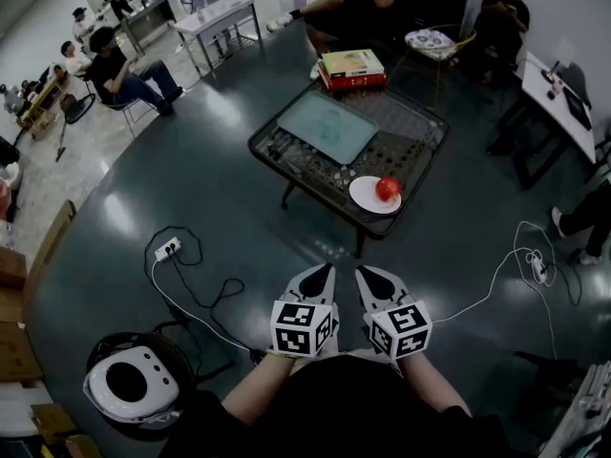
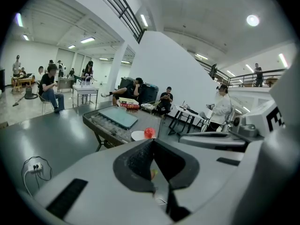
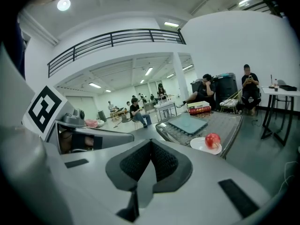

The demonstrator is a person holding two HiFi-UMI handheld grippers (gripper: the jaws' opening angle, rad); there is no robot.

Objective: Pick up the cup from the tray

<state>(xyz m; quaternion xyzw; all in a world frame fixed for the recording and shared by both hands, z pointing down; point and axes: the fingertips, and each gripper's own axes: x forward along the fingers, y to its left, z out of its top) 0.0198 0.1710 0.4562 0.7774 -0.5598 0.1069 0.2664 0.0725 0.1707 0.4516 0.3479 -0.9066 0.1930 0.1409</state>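
A mesh desk [image 1: 420, 136] carries a teal tray [image 1: 327, 125]; whether the cup sits there is too faint to tell. Left tool [image 1: 323, 269] and right tool [image 1: 364, 272], both closed tight and empty, hover well short. A white plate [image 1: 368, 198] holds an apple [image 1: 388, 189].

Dark grey-green floor [image 1: 191, 198]: smooth, glossy, mirrors the ceiling lights. Black perforated metal bench [image 1: 420, 134]: dull sheen. Pale teal rectangular tray [image 1: 327, 127]: frosted matt plastic. White round plate [image 1: 363, 197] and red apple [image 1: 387, 189]: glossy. Left gripper [image 1: 328, 268] and right gripper [image 1: 360, 270]: matt grey plastic shells, rough black pads [image 3: 136, 162].
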